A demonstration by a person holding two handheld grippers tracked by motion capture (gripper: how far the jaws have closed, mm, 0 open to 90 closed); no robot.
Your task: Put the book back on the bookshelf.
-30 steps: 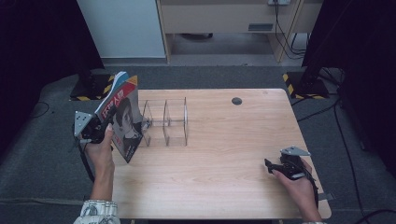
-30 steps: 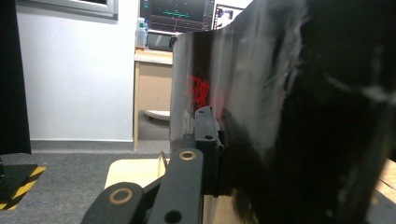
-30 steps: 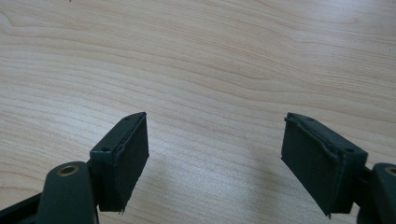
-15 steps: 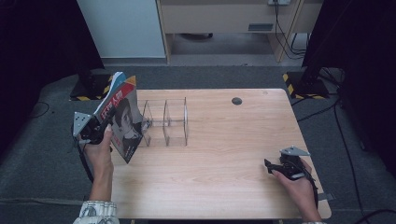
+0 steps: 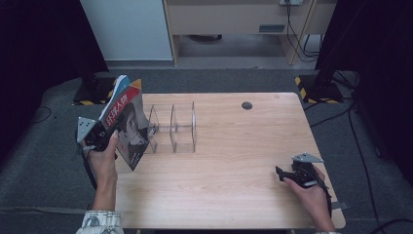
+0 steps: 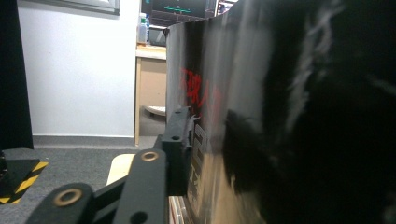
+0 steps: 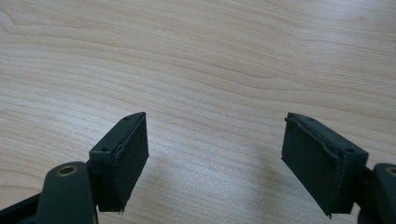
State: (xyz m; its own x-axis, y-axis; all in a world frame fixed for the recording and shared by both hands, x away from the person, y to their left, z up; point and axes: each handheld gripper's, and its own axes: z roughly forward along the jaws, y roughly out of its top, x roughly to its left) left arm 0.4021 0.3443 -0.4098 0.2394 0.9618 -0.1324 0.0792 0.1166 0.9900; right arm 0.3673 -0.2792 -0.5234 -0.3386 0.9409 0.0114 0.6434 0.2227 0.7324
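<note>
the left gripper [image 5: 100,136] is clamped on a magazine [image 5: 127,124], jaws closed down on the cover near its lower edge, and in the left gripper view you can see one black jaw pressed flat against the glossy cover [image 6: 210,107] with red lettering right next to it. compared with a second ago barely anything has moved: the magazine stands at pretty much the same tilt, upright-ish and leaning, at the left edge of the table [image 5: 234,195], just beside the clear acrylic divider rack [image 5: 173,127] and maybe touching its nearest wall, hard to say from above. so my read is it's a pause or a slow line-up before the magazine goes into one of the rack slots, not in yet. the corner closest to the rack looks near the first opening, so the next bit likely needs it swung more upright and slid across. the right gripper [image 5: 292,175] sits low over the table near the front right, jaws spread wide with nothing between them, just bare wood [image 7: 210,70] under it, same spot as before, so it's idle for now.
</note>
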